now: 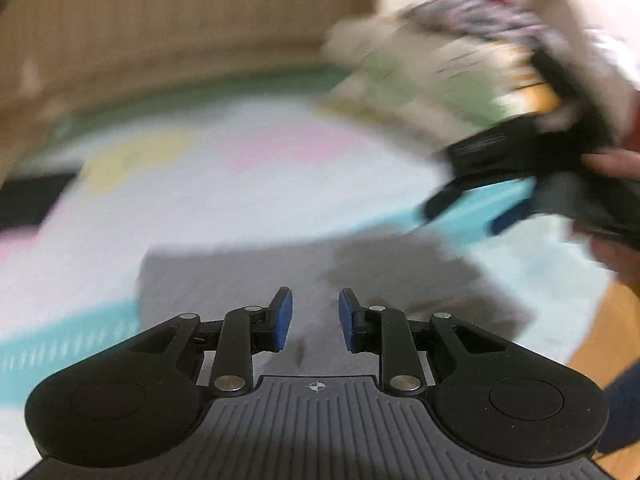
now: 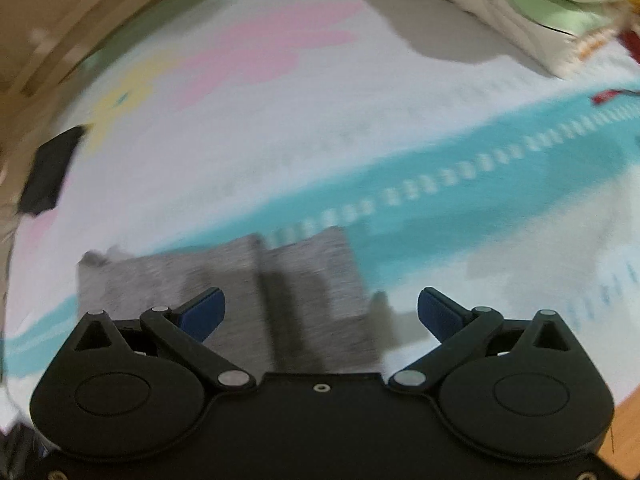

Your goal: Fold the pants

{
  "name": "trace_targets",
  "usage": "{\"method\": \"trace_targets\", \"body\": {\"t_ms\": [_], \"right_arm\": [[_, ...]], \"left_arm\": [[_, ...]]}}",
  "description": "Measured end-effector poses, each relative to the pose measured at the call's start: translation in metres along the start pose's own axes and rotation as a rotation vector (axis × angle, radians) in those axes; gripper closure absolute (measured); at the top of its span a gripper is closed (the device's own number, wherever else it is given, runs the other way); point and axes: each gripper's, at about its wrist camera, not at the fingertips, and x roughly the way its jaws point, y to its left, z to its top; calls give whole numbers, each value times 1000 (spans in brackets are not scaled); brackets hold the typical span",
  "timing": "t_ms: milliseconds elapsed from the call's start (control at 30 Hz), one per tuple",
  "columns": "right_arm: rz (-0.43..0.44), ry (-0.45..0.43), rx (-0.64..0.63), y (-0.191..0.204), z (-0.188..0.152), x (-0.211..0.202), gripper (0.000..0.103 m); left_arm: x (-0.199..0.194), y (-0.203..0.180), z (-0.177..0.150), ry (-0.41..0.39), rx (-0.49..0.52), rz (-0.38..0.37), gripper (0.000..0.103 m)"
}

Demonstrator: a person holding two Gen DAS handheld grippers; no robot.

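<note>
Nearest to us, the left gripper (image 1: 315, 318) hangs over the grey pants (image 1: 248, 272), jaws parted a little and holding nothing. The right gripper (image 2: 321, 312) has its jaws spread wide, also empty. The pants (image 2: 304, 280) lie on the patterned mat (image 2: 320, 128), apparently already doubled into a compact block; blur hides their edges. We judge the knit soft, light and limp, likely to sag and slide when lifted, so we would take it at two corners of one end. Beyond lies a pile of laundry (image 1: 440, 60).
</note>
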Motion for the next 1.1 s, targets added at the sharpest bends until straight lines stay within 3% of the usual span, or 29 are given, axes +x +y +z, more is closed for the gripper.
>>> {"method": "trace_targets", "body": {"t_ms": [100, 167, 333, 567, 700, 833, 1000, 1100], "right_arm": [[86, 38, -60, 20, -9, 7, 1], [132, 53, -94, 28, -16, 12, 1], [164, 94, -160, 39, -29, 27, 1], [310, 176, -29, 16, -32, 55, 0], [376, 164, 10, 5, -31, 57, 0], [437, 132, 133, -14, -33, 56, 0], [415, 148, 48, -3, -27, 58, 0], [381, 97, 33, 8, -33, 58, 0]], "left_arm": [[21, 24, -10, 95, -105, 14, 78], [36, 31, -20, 146, -121, 3, 78], [48, 41, -20, 144, -186, -29, 76], [45, 48, -26, 147, -216, -46, 76], [41, 51, -28, 143, -227, -54, 75], [38, 56, -28, 147, -245, -66, 75], [39, 57, -27, 148, -255, -74, 75], [34, 60, -26, 131, -275, -82, 75]]}}
